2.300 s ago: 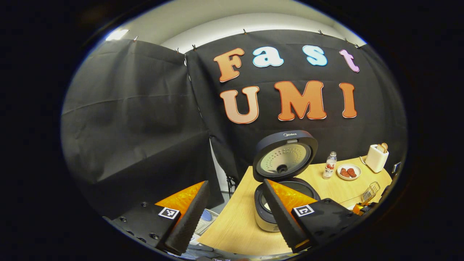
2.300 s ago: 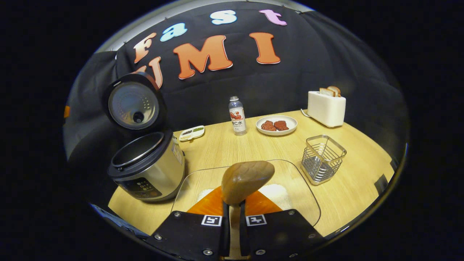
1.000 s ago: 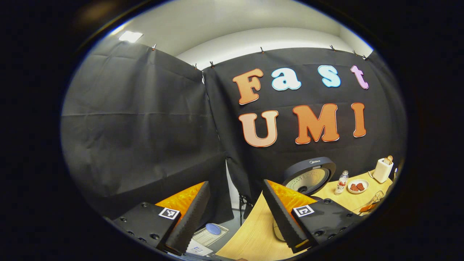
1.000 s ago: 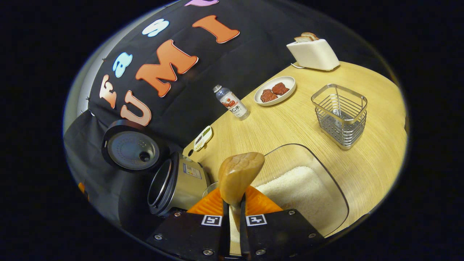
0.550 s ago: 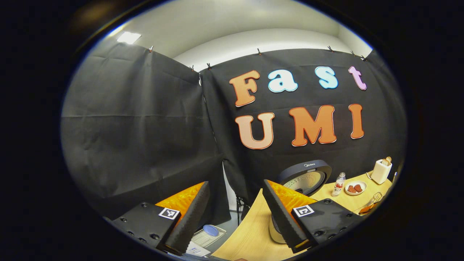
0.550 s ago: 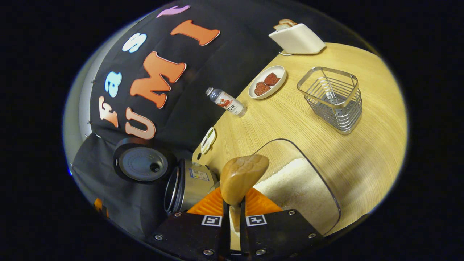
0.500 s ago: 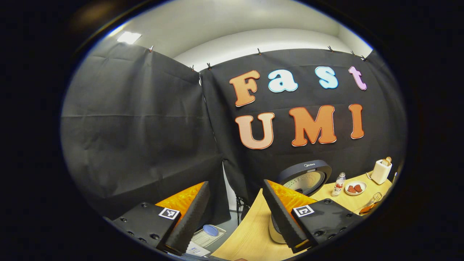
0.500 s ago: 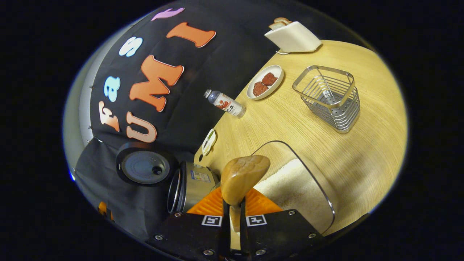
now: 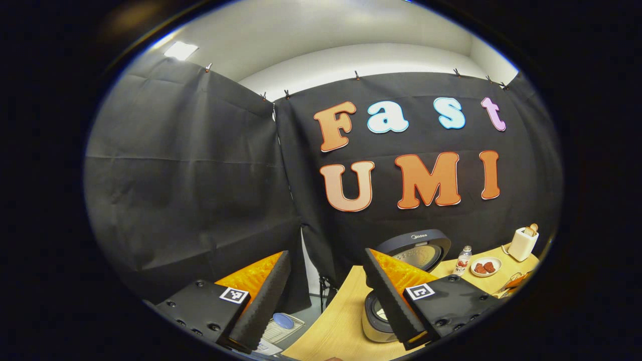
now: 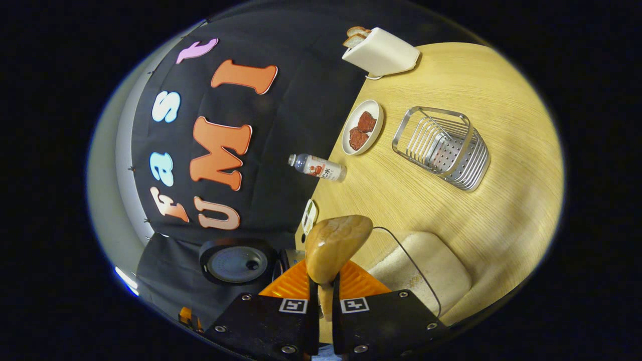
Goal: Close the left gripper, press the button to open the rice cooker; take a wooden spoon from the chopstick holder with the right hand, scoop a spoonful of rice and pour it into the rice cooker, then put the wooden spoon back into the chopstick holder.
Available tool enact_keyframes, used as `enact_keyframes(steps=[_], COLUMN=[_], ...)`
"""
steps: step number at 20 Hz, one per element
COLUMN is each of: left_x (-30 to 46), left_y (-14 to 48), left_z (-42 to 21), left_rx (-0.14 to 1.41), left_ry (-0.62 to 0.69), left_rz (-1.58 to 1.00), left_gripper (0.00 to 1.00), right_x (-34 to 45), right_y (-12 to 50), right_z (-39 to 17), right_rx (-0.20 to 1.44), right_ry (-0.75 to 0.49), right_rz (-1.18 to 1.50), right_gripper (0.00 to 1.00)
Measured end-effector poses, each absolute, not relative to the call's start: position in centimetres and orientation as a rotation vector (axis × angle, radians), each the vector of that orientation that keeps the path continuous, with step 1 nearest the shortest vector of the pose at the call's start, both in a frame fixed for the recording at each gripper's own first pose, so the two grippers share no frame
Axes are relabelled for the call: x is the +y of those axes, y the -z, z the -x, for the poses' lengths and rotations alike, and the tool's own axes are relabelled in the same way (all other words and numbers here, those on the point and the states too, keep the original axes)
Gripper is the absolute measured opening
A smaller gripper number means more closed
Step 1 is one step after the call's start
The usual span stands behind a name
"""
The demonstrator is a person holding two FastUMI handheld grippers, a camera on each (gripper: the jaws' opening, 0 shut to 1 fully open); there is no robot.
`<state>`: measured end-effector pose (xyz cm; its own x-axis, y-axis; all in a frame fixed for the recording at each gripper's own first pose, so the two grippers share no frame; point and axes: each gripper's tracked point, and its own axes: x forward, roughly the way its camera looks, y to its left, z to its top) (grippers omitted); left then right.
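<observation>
While the right gripper (image 10: 321, 281) clamps the wooden spoon (image 10: 333, 246) by its handle, the left gripper (image 9: 326, 293) hangs with its fingers spread wide and nothing between them.

From left to right in the right gripper view, which is rolled hard to one side: the rice cooker (image 10: 241, 263) with its lid up beside the spoon's bowl, a small dish (image 10: 309, 216) and a bottle (image 10: 317, 167) near the black cloth, a plate (image 10: 362, 128) with two dark red pieces, a white toaster (image 10: 381, 51) holding bread, the wire chopstick holder (image 10: 444, 148), and the clear tray of rice (image 10: 426, 265) just under the spoon. In the left gripper view the open cooker (image 9: 401, 281) sits on the wooden table (image 9: 341, 326) behind the gripper's right-hand finger (image 9: 388, 296).
</observation>
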<state>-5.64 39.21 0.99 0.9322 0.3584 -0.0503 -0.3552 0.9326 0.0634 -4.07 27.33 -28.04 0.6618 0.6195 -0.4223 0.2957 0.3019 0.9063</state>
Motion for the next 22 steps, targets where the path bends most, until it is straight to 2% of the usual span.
enact_keyframes(steps=[5, 10, 14, 15, 16, 17, 22], left_x=[39.9, 41.9, 43.6, 44.1, 44.3, 44.6, 44.9], left_y=[-0.8, -0.7, -0.5, -0.4, -0.4, -0.4, -0.2], left_z=[6.3, 8.2, 9.8, 10.2, 10.4, 10.8, 11.7], left_rx=[0.052, 0.045, 0.047, 0.049, 0.049, 0.050, 0.057], left_ry=[-0.376, -0.415, -0.452, -0.461, -0.468, -0.470, -0.459], left_rz=[-0.035, -0.022, -0.016, -0.017, -0.016, -0.011, 0.001], left_gripper=[0.89, 0.90, 0.90, 0.98, 0.98, 0.90, 0.90], right_x=[28.9, 33.1, 38.2, 39.5, 40.7, 41.8, 46.7], right_y=[23.8, 20.6, 17.9, 17.1, 16.6, 16.1, 14.6], right_z=[1.8, -0.3, -1.5, -1.6, -1.9, -2.0, -2.8], right_rx=[0.842, 0.861, 0.900, 0.906, 0.914, 0.919, 0.938], right_ry=[-0.292, -0.354, -0.440, -0.461, -0.481, -0.499, -0.571], right_rz=[-1.518, -1.631, -1.618, -1.611, -1.603, -1.590, -1.455], right_gripper=[0.10, 0.10, 0.09, 0.10, 0.10, 0.10, 0.10])
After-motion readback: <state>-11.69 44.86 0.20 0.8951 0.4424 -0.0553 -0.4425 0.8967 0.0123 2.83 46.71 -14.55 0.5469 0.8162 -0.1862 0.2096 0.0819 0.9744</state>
